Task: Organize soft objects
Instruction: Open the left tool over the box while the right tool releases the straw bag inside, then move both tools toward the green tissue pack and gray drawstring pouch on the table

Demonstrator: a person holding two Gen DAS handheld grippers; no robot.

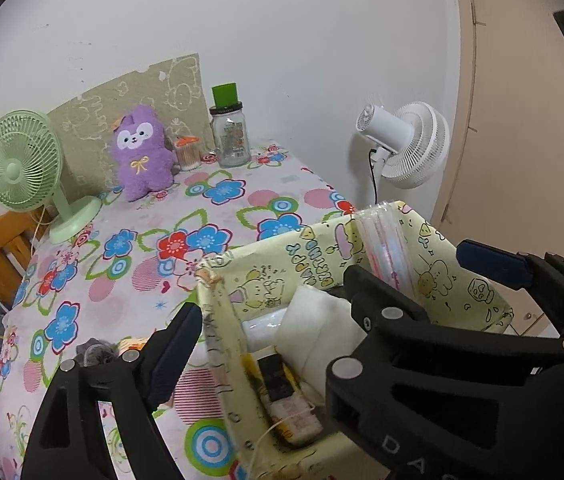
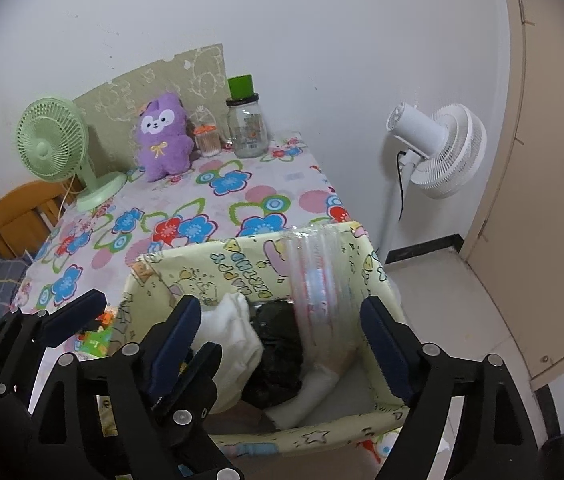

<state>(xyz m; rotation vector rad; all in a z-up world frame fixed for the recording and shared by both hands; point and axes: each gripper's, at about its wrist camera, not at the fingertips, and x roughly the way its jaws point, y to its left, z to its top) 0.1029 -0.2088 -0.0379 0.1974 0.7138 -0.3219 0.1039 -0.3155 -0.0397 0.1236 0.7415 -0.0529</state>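
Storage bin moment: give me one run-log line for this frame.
left gripper: open, empty | right gripper: open, empty, over yellow fabric bin | bin holds white cloth, dark item

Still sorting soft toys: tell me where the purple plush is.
In both views the purple plush sits at the table's far edge, between the green fan and the cotton swab jar.

the mouth of the yellow fabric bin (image 2: 241, 258) is left open from above, but much of its inside is taken up by white cloth (image 2: 237, 336), a dark bundle (image 2: 277, 344) and an upright stack of clear plastic (image 2: 318, 280) against the far wall. the middle of the flowered tablecloth (image 1: 129, 280) is unobstructed. the far edge is lined by a green fan (image 1: 21, 160), a purple plush (image 1: 141, 152) and a glass jar (image 1: 229, 136). beyond the table's right edge a white fan (image 2: 438, 148) is met.
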